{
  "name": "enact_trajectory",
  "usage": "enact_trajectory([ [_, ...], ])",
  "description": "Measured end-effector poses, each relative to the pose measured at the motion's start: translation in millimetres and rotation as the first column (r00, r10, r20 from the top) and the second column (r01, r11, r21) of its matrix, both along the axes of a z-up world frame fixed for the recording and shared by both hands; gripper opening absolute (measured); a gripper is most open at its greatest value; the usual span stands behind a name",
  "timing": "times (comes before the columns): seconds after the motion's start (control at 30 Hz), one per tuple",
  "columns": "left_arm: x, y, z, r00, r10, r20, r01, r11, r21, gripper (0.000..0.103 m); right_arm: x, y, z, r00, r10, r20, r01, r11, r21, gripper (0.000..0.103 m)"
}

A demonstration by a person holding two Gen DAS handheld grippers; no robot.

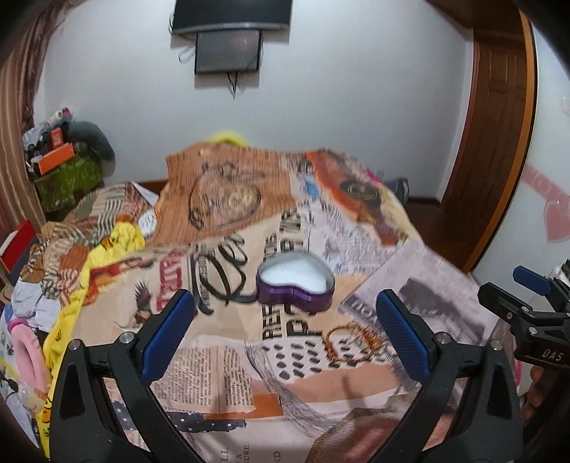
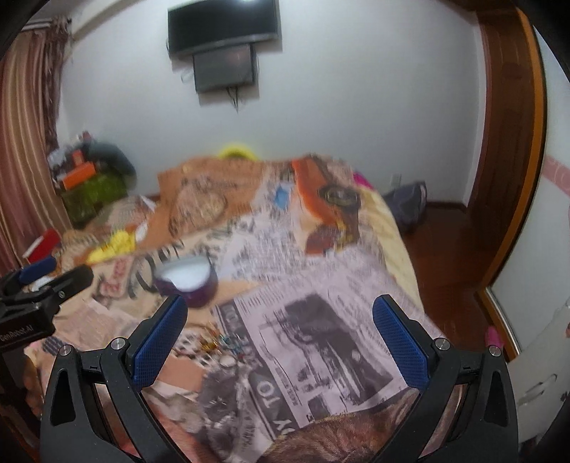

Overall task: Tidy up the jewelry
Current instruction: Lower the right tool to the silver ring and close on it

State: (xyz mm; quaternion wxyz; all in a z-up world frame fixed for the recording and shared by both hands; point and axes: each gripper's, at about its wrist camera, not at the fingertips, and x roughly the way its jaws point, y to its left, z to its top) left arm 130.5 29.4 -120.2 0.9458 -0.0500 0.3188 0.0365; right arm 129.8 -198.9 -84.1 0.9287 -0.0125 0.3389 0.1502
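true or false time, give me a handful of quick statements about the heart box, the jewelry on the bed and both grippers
1. The purple heart box is open, its white inside showing. True.
2. The left gripper is clamped on the beaded bracelet. False: its jaws stand wide apart and empty; the bracelet lies on the bedspread between them.
3. The bracelet lies inside the box. False: it lies on the cloth, nearer the camera than the box.
4. The right gripper is open and holds nothing. True.
5. A dark screen hangs on the wall behind the bed. True.
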Motion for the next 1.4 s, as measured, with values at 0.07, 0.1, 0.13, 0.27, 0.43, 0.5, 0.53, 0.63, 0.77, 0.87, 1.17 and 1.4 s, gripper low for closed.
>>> enact_trajectory([
  [0.07,8.6,-1.3,-12.3,0.999,-0.007,-0.039,0.007,1.000,0.003,0.096,6.8,-1.1,-12.7,0.999,0.007,-0.045,-0.007,1.000,-0.007,0.103],
  [0.1,12.7,-2.1,-19.4,0.998,-0.016,-0.063,0.016,1.000,0.003,0.095,11.1,-1.3,-18.7,0.998,0.009,-0.069,-0.009,1.000,-0.009,0.103],
  [0.13,16.6,-2.3,-25.3,0.996,-0.023,-0.084,0.023,1.000,0.004,0.091,16.2,-2.0,-26.2,0.995,0.013,-0.098,-0.014,1.000,-0.009,0.103],
  [0.27,30.9,-0.2,-45.7,0.987,-0.051,-0.156,0.050,0.999,-0.010,0.083,27.0,-0.4,-46.0,0.985,0.034,-0.168,-0.035,0.999,0.000,0.103],
  [0.43,44.6,4.4,-64.1,0.968,-0.101,-0.230,0.081,0.992,-0.093,0.070,38.0,8.1,-61.7,0.974,0.078,-0.212,-0.080,0.997,-0.004,0.096],
  [0.5,49.6,5.0,-69.7,0.961,-0.121,-0.248,0.093,0.988,-0.123,0.066,41.4,13.2,-65.6,0.967,0.109,-0.231,-0.111,0.994,0.005,0.091],
  [0.53,51.3,4.5,-72.0,0.958,-0.129,-0.256,0.097,0.986,-0.134,0.064,43.6,15.6,-67.1,0.963,0.124,-0.240,-0.125,0.992,0.012,0.087],
  [0.63,54.0,1.7,-75.0,0.952,-0.147,-0.269,0.110,0.983,-0.150,0.059,48.2,26.3,-70.7,0.949,0.176,-0.260,-0.176,0.984,0.025,0.076],
  [0.77,56.9,-1.3,-77.1,0.943,-0.183,-0.280,0.133,0.973,-0.187,0.051,52.0,38.2,-76.3,0.929,0.235,-0.286,-0.235,0.971,0.035,0.063],
  [0.87,58.7,-5.9,-79.9,0.933,-0.212,-0.290,0.157,0.967,-0.203,0.041,54.6,42.3,-79.8,0.915,0.263,-0.305,-0.260,0.964,0.051,0.059],
  [1.17,59.6,-16.5,-89.5,0.923,-0.225,-0.312,0.179,0.969,-0.171,0.034,60.2,53.8,-87.3,0.897,0.303,-0.321,-0.301,0.952,0.059,0.042],
  [1.4,60.1,-22.1,-92.2,0.918,-0.252,-0.307,0.208,0.963,-0.169,0.014,57.4,58.4,-86.6,0.893,0.328,-0.309,-0.328,0.943,0.051,0.029],
])
